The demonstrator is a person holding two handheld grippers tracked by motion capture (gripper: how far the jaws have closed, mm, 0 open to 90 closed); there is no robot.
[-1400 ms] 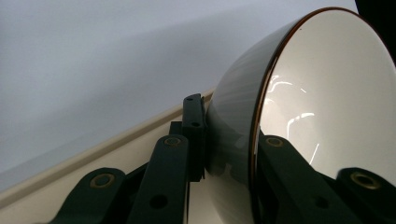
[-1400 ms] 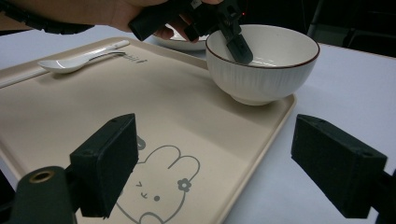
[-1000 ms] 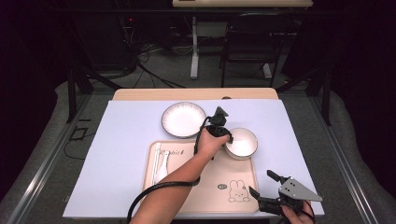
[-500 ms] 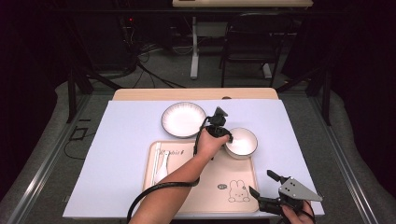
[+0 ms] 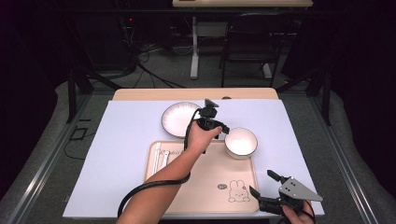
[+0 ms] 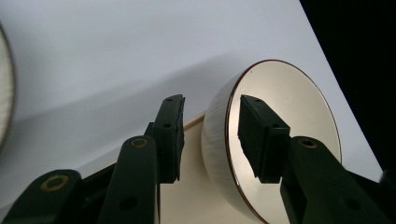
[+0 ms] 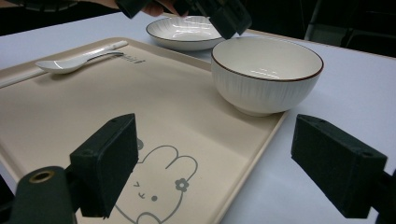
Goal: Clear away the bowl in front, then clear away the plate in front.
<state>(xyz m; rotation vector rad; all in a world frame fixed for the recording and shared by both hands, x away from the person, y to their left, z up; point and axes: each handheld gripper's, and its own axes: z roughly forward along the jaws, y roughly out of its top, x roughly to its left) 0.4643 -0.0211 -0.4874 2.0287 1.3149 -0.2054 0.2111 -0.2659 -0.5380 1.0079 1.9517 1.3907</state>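
A white bowl with a dark rim stands upright at the far right corner of the beige tray. My left gripper hovers at the bowl's left rim. In the left gripper view the bowl has one pad inside it and one outside its wall. The left gripper has just been opening, and its pads stand clear of the rim. My right gripper rests open near the tray's front right corner. In the right gripper view it faces the bowl across the tray.
A white plate sits on the pale sheet behind the tray, left of the bowl. A white spoon and a thin stick lie along the tray's left side. A rabbit drawing marks the tray's front. Dark floor and desk legs lie beyond the table.
The left gripper's jaws have opened off the bowl's rim and the hand has lifted a little. The bowl stays put on the tray. The right gripper has not moved.
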